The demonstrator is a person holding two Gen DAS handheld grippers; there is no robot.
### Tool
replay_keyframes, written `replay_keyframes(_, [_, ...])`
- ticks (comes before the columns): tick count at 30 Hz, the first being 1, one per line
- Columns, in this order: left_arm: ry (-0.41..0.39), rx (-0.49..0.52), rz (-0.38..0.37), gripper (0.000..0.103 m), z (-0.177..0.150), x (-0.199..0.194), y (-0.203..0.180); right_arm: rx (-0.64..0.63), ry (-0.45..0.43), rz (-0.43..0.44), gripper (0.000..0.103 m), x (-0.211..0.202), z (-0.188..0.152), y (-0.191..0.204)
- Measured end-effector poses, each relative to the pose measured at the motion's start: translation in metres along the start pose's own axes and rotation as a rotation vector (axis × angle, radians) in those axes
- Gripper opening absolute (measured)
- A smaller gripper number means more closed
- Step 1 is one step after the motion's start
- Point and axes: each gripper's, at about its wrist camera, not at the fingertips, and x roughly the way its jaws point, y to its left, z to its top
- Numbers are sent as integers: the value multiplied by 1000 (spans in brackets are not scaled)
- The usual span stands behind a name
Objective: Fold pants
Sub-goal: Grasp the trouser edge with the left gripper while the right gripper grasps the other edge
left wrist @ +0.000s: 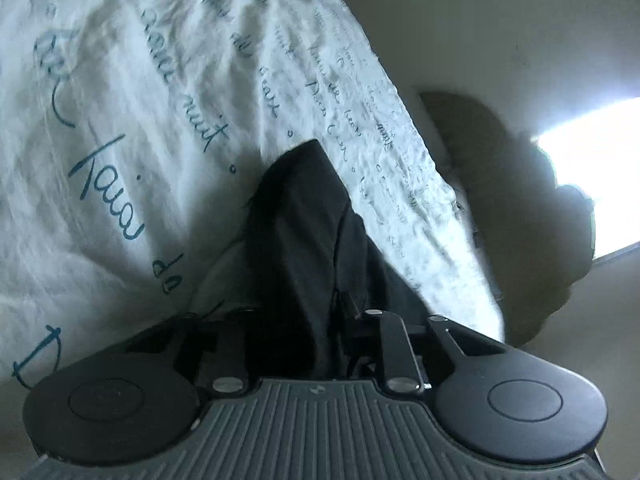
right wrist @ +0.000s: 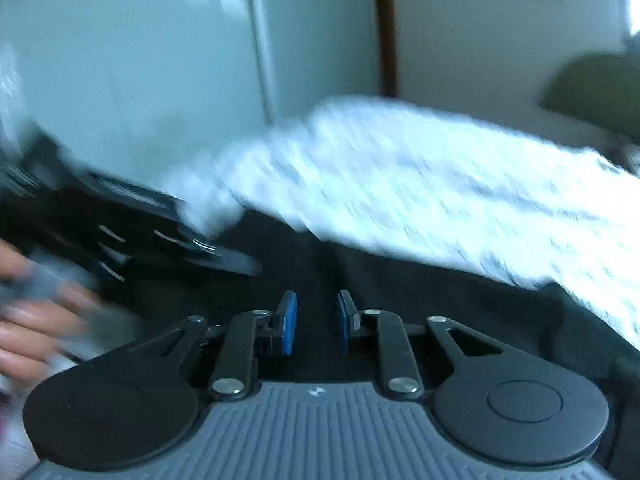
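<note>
While pinched in left hand-held gripper (left wrist: 316,320), black pants (left wrist: 304,216) under spread right hand-held gripper (right wrist: 317,320) w/ nothing between.

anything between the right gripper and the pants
Nothing visible. The right gripper is open with the black pants directly ahead on the white bedspread; the left gripper already holds the pants.

Quick count: one pair of black pants (left wrist: 316,216), one white bedspread (left wrist: 120,100) with blue handwriting print, and two grippers, the left gripper (left wrist: 316,320) and the right gripper (right wrist: 317,316). Also one bare hand (right wrist: 36,320) and one olive-green cushion (right wrist: 596,92).
</note>
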Motion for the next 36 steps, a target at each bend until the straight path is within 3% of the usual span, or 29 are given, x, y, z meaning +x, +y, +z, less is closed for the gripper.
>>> replay_keyframes(1, [-27,43,18,20,-3,-2,-8,-6,48,13,24,10,-7,-1])
replay_keyframes(2, [-61,99,42,19,-9,-6,-18,-4,39,17,25,11,-12,-2])
replay_keyframes(6, [-218,374,84,19,-47,-35,-82,124,-107,100,25,-29,-8,-14])
replay_keyframes(8, [-266,452,58,18,-65,-45,-111,171,-204,149,25,-63,-8,-22])
replay_keyframes(13, [-318,569,-12,18,-110,-53,-169,246,-256,232,31,-91,-14,-38])
replay_keyframes(18, [-281,669,-61,19,-156,-33,-216,393,-334,233,31,-123,-41,-86])
replay_keyframes(24, [-204,788,-93,19,-216,18,-267,512,-393,134,31,-155,-80,-150])
replay_keyframes(29, [-104,833,-94,19,-256,73,-298,629,-381,8,31,-178,-127,-209])
replay_keyframes(36, [2,845,-91,19,-291,127,-318,744,-367,-78,31,-187,-166,-255])
